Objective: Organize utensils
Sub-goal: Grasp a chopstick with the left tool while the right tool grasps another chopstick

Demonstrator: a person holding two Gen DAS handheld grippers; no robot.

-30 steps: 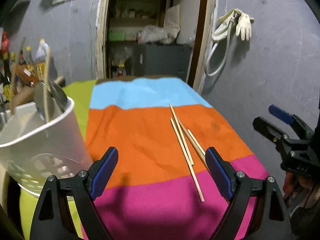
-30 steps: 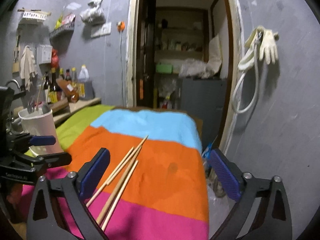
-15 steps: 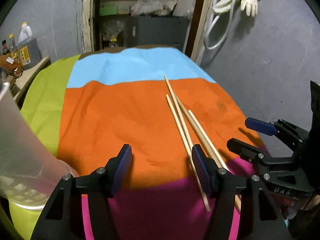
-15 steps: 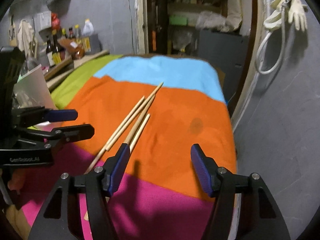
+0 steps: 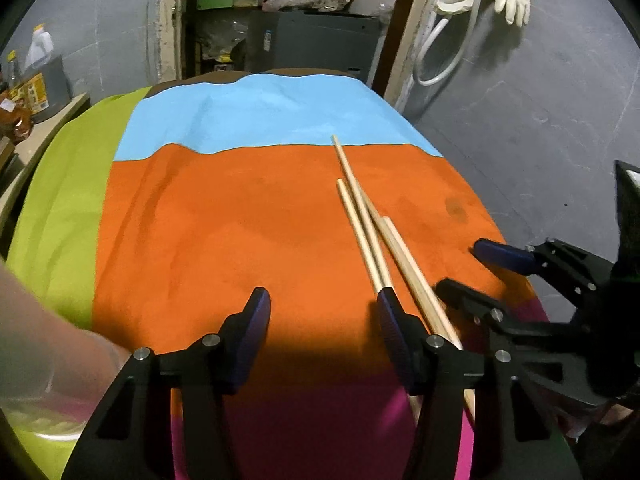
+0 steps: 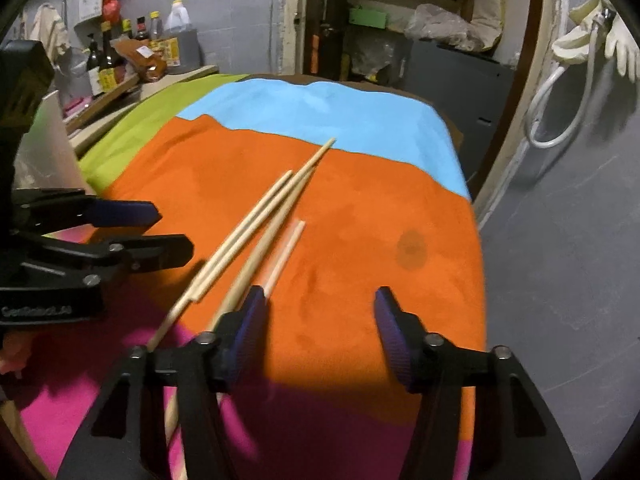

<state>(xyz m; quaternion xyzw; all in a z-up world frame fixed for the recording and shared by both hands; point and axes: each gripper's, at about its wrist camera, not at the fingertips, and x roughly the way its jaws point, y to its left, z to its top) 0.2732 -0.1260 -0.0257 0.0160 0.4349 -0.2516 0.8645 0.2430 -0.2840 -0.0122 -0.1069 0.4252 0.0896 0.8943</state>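
Both black hand-held grippers with blue pads, left (image 5: 322, 334) and right (image 6: 320, 334), hover low over the striped cloth (image 5: 248, 236), tilted forward, jaws spread and holding nothing. Pale wooden chopsticks (image 5: 366, 232) lie on the orange band between them, running under each one's inner finger.

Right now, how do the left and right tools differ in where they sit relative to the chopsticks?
The left tool has the chopsticks passing its right fingertip; the right tool has them passing its left fingertip. So the left tool's gap lies left of the bundle, the right tool's gap lies right of it. Both are open and hold nothing.
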